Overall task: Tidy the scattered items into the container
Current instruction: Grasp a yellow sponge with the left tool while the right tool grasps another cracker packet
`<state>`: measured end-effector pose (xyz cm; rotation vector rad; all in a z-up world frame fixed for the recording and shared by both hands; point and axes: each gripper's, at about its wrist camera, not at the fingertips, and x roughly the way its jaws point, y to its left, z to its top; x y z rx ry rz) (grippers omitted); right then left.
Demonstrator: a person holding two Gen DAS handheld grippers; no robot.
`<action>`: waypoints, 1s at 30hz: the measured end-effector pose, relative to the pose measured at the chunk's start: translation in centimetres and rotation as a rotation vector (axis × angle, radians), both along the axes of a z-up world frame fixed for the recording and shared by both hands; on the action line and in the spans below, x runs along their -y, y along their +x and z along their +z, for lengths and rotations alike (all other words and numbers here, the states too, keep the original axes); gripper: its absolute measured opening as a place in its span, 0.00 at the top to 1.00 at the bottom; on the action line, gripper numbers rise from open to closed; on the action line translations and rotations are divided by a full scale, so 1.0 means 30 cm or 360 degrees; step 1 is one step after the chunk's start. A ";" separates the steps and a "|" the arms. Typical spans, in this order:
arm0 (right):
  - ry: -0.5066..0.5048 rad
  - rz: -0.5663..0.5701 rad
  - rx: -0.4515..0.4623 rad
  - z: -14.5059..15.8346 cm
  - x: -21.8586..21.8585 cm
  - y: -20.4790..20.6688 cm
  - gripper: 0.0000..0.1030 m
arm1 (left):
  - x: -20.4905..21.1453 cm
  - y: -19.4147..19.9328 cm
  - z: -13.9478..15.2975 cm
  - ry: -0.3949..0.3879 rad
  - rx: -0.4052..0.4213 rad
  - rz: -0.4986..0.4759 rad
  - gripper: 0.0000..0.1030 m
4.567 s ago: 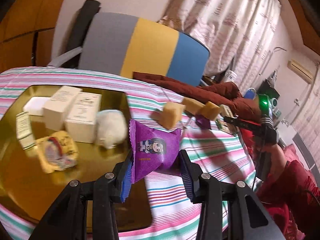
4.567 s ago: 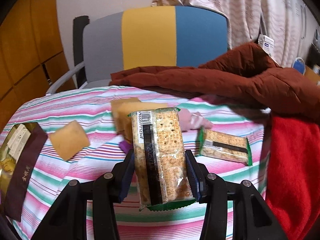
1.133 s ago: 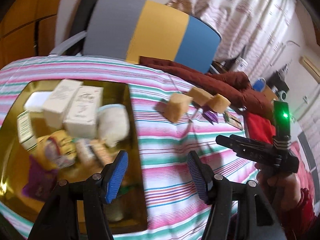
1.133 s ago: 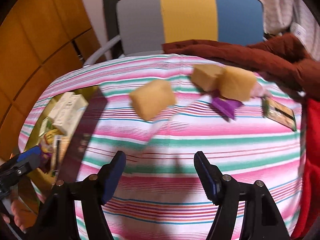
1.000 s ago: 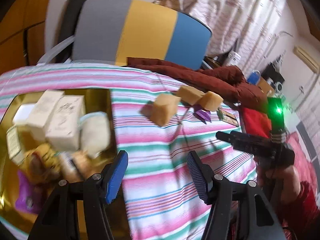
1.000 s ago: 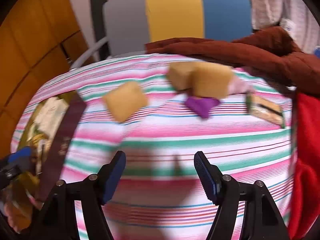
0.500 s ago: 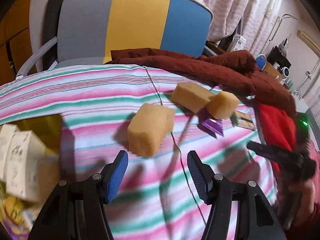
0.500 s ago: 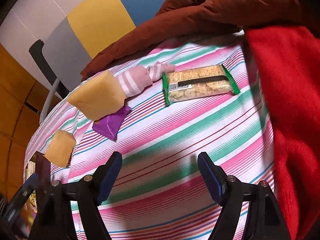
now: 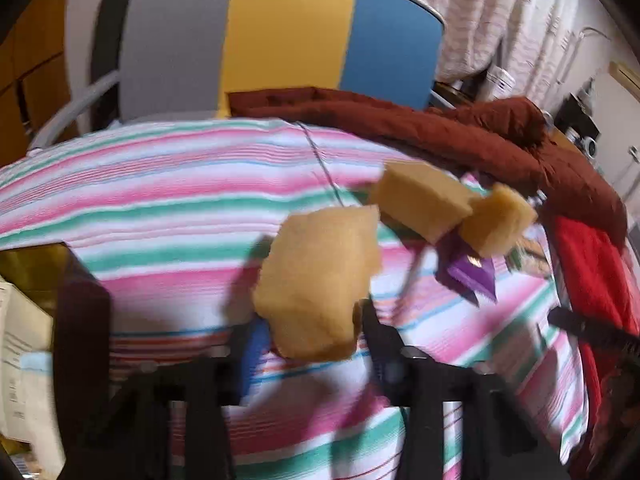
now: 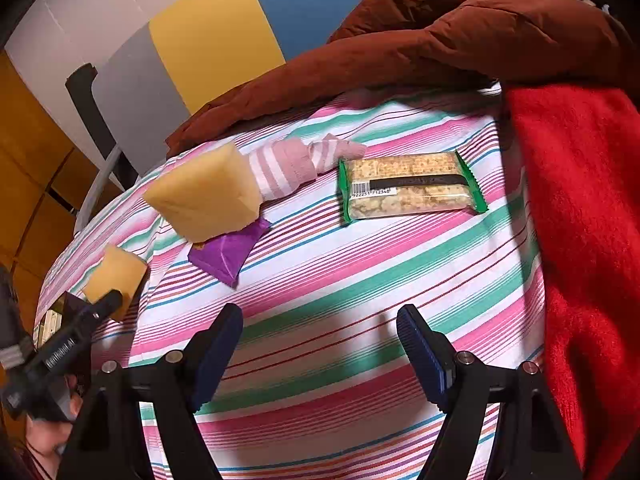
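Observation:
The near yellow sponge [image 9: 316,284] sits on the striped cloth between the fingers of my left gripper [image 9: 312,336]. Its jaws are closing and the pads meet the sponge's sides. The right wrist view shows the same sponge [image 10: 116,276] at the left gripper's tip. My right gripper [image 10: 320,348] hangs open over bare cloth with nothing in it. Beyond it lie a cracker packet [image 10: 412,188], a pink striped sock [image 10: 292,164], a larger yellow sponge [image 10: 208,196] and a purple packet [image 10: 228,252]. The gold tray [image 9: 32,268] with pale boxes [image 9: 20,360] is at the far left.
A brown jacket [image 10: 400,48] lies along the far edge of the table and a red cloth [image 10: 580,220] covers the right side. A grey, yellow and blue chair [image 9: 288,36] stands behind. Two more sponges [image 9: 420,204] lie past the gripped one.
My left gripper has moved right from the tray to the near sponge and its jaws have narrowed around it. The right gripper swung right toward the cracker packet, then held still.

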<state>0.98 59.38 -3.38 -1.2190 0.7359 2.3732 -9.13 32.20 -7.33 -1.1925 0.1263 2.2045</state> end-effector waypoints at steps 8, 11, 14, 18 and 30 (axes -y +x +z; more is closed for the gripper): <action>-0.0057 -0.0124 -0.0090 0.043 -0.078 0.033 0.20 | 0.019 0.040 -0.022 0.0050 -0.0119 0.0010 0.62; 0.0028 -0.0159 -0.0062 0.062 -0.159 -0.009 0.19 | 0.010 0.054 -0.023 0.0025 -0.0165 0.0006 0.62; 0.0139 -0.0188 -0.0069 0.051 -0.257 -0.059 0.18 | 0.011 0.059 -0.027 0.0029 -0.0175 0.0008 0.62; 0.0045 -0.0221 -0.0069 -0.032 -0.362 -0.096 0.18 | 0.010 0.071 -0.026 0.0009 -0.0209 0.0005 0.62; -0.0633 0.0153 -0.0212 -0.030 -0.277 -0.093 0.16 | 0.009 0.073 -0.031 -0.0001 -0.0233 0.0003 0.62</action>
